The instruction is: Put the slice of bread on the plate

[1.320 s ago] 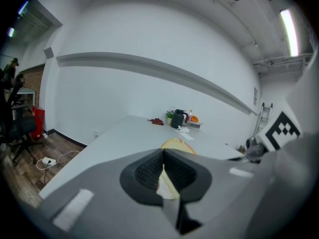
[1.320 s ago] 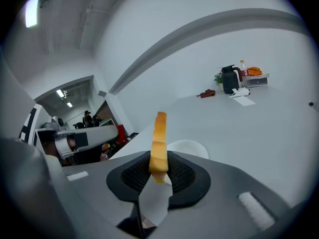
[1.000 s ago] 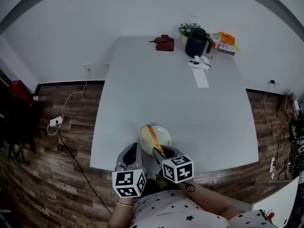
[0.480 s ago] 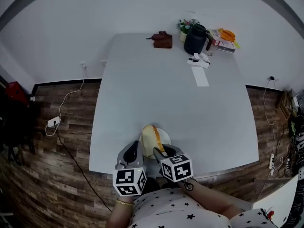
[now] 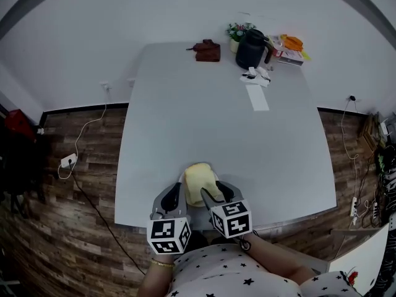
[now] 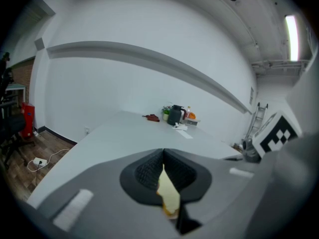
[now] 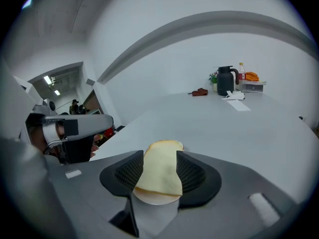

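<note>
My right hand-held gripper (image 7: pixel 160 158) is opening, the bread slice (image 7: pixel 158 176) flat on the plate (image 7: pixel 155 199) between its jaws; left hand-held gripper (image 6: pixel 163 154) clenched.

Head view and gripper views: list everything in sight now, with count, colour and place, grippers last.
table: one, white, fills the middle of the head view
plate: one, white, near edge of the table
slice of bread: one, pale yellow with brown crust, lying flat on the plate
jug: one, black, far edge of the table
potted plant: one, green, beside the jug
brown item: one, dark brown, far edge, left of the plant
orange packets: small pile, orange, right of the jug
paper strip: one, white, in front of the jug
floor: brown wood, around the table
left gripper: one, grey, jaws together, empty, left of the bread
right gripper: one, grey, jaws opening, bread between them, pads not pressing
</note>
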A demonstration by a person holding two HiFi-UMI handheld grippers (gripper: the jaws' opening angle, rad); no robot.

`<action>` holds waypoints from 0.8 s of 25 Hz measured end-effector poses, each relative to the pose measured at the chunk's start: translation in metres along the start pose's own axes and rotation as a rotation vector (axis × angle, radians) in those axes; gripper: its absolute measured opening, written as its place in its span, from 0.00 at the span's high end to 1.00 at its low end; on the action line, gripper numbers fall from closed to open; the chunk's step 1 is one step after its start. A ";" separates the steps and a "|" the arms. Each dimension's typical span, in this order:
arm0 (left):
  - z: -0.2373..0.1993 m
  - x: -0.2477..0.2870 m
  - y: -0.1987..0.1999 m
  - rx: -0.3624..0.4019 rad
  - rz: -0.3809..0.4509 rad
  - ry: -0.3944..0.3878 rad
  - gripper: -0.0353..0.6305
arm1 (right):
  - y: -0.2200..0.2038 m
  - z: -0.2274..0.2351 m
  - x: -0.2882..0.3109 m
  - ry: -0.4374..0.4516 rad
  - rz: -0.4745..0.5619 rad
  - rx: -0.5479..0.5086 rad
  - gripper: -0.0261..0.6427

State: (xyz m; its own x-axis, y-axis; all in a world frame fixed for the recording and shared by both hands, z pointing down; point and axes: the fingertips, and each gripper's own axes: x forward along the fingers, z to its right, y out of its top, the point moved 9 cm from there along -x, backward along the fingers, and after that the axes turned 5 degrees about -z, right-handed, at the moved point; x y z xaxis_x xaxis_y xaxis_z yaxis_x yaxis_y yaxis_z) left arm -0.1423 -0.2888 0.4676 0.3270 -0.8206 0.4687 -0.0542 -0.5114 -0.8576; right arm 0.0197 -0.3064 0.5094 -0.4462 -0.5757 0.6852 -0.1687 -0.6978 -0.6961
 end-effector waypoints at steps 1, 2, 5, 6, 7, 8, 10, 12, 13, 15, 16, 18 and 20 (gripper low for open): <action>0.000 0.000 0.000 0.000 0.000 0.000 0.94 | 0.001 0.000 -0.002 0.002 0.011 0.000 0.65; 0.001 0.000 0.000 0.001 -0.002 0.000 0.93 | 0.002 0.000 -0.003 0.006 0.022 -0.001 0.66; 0.004 0.000 0.000 0.005 -0.006 0.002 0.94 | 0.005 0.001 -0.009 0.026 0.061 0.000 0.72; 0.004 -0.001 0.000 0.008 -0.007 0.003 0.93 | 0.006 0.001 -0.012 0.029 0.075 0.001 0.79; 0.005 -0.001 0.000 0.010 -0.008 0.004 0.93 | 0.007 0.002 -0.014 0.029 0.088 0.000 0.87; 0.006 -0.002 0.000 0.011 -0.008 0.005 0.93 | 0.008 0.002 -0.015 0.029 0.099 -0.001 0.94; 0.006 -0.003 -0.001 0.013 -0.011 0.008 0.94 | 0.008 0.002 -0.018 0.043 0.116 -0.003 0.96; 0.008 -0.005 -0.001 0.018 -0.014 0.011 0.93 | 0.009 0.001 -0.021 0.058 0.132 -0.002 0.96; 0.008 -0.006 0.000 0.020 -0.015 0.011 0.94 | 0.010 0.001 -0.022 0.062 0.141 -0.002 0.96; 0.009 -0.007 -0.001 0.024 -0.018 0.010 0.94 | 0.011 0.000 -0.025 0.066 0.158 -0.004 0.96; 0.010 -0.007 -0.002 0.025 -0.020 0.010 0.94 | 0.011 0.000 -0.026 0.066 0.165 -0.005 0.96; 0.011 -0.007 -0.003 0.029 -0.020 0.010 0.94 | 0.013 0.000 -0.028 0.065 0.175 -0.012 0.96; 0.012 -0.008 -0.003 0.032 -0.018 0.010 0.93 | 0.014 -0.001 -0.031 0.059 0.185 -0.023 0.96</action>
State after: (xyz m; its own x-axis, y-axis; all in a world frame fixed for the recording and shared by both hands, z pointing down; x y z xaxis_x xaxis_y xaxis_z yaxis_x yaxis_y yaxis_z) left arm -0.1331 -0.2778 0.4642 0.3178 -0.8140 0.4862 -0.0177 -0.5178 -0.8553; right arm 0.0303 -0.2980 0.4783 -0.5216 -0.6667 0.5323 -0.0988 -0.5725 -0.8139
